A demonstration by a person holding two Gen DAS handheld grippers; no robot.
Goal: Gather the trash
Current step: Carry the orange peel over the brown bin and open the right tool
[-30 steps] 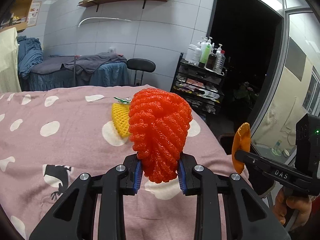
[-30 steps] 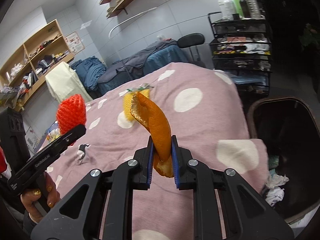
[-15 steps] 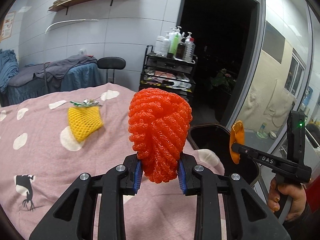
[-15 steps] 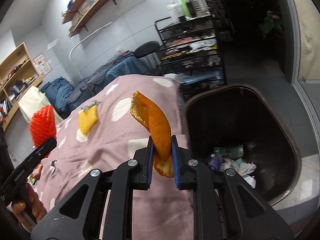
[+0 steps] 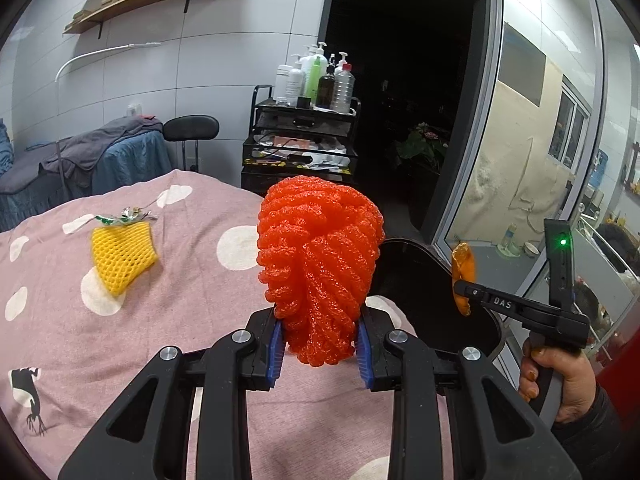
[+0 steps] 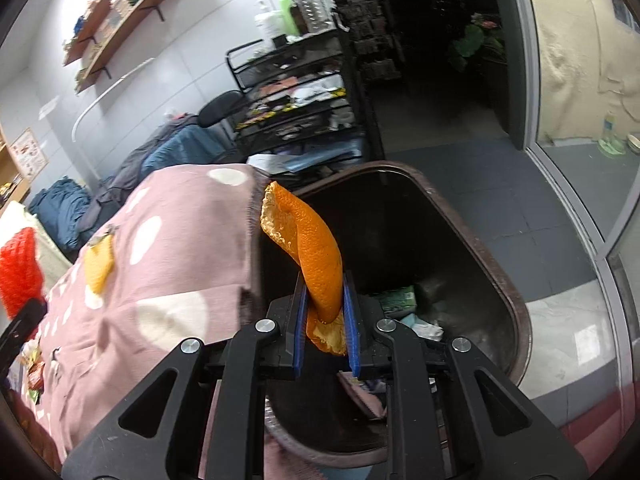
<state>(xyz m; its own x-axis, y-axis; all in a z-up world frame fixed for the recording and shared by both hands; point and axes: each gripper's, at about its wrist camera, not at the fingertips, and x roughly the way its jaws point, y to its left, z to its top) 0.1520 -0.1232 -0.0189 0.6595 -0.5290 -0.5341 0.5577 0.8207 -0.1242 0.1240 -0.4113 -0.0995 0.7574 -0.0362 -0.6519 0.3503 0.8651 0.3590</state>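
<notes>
My left gripper (image 5: 320, 350) is shut on a red foam fruit net (image 5: 318, 264), held above the pink dotted cloth (image 5: 160, 320). My right gripper (image 6: 324, 334) is shut on a strip of orange peel (image 6: 316, 256) and hangs over the open dark bin (image 6: 500, 272), which holds some scraps at its bottom. In the left wrist view the right gripper (image 5: 464, 296) shows at the right with the orange peel (image 5: 463, 266) over the bin (image 5: 424, 288). A yellow foam net (image 5: 120, 256) with a crumpled wrapper (image 5: 128, 214) lies on the cloth; the yellow net (image 6: 99, 264) also shows in the right wrist view.
A black wire cart (image 5: 300, 148) with bottles stands behind the bin, next to a black stool (image 5: 191, 128) and a draped bed (image 5: 80, 160). A glass door (image 5: 540, 160) runs along the right. A hand (image 5: 560, 380) holds the right gripper's handle.
Both grippers swung right from over the cloth toward the bin. The right gripper now hangs over the bin's opening with the peel, and the left follows with the red net.
</notes>
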